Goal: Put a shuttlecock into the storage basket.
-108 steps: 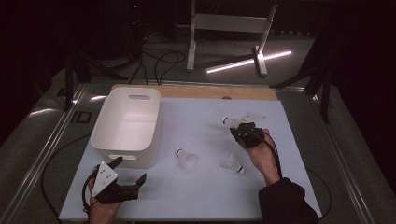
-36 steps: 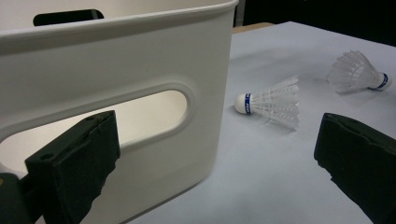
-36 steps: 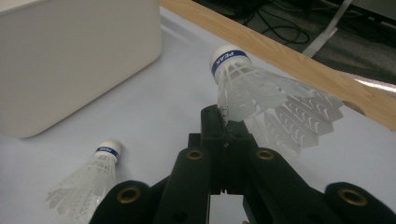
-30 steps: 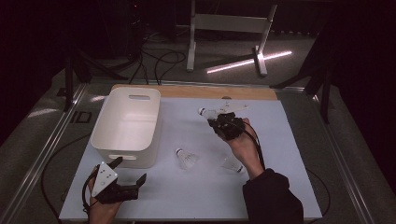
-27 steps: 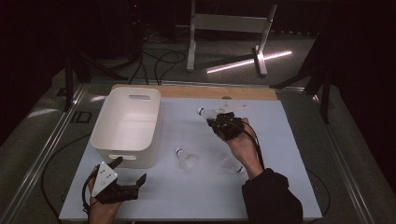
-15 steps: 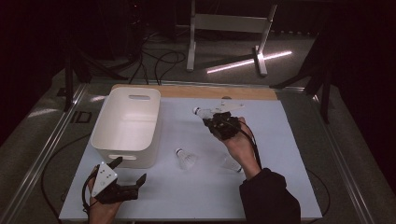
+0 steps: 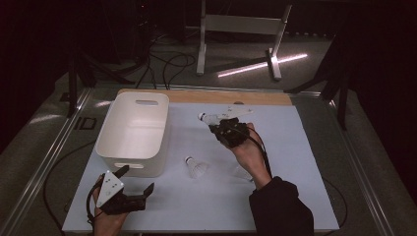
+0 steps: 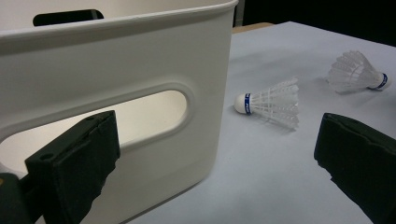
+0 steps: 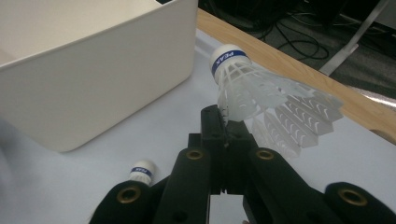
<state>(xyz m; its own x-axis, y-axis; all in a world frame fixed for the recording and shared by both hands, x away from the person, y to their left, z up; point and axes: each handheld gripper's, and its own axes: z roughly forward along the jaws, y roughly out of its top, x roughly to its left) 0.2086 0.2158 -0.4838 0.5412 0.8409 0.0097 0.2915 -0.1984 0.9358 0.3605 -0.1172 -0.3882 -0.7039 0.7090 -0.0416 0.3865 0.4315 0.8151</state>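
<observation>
While the right gripper (image 9: 224,122) pinches a white shuttlecock (image 9: 261,93) by its skirt near the white bin (image 7: 135,130), the left gripper (image 7: 133,184) rests wide open.

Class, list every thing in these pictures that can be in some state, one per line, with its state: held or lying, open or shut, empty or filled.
Right gripper: shut on the held shuttlecock.
Held shuttlecock: pinched by its skirt, lifted off the table.
Left gripper: open, holding nothing.
White bin: upright, empty as far as visible.
Middle shuttlecock: lying on the mat.
Far shuttlecock: lying on its side on the mat.
</observation>
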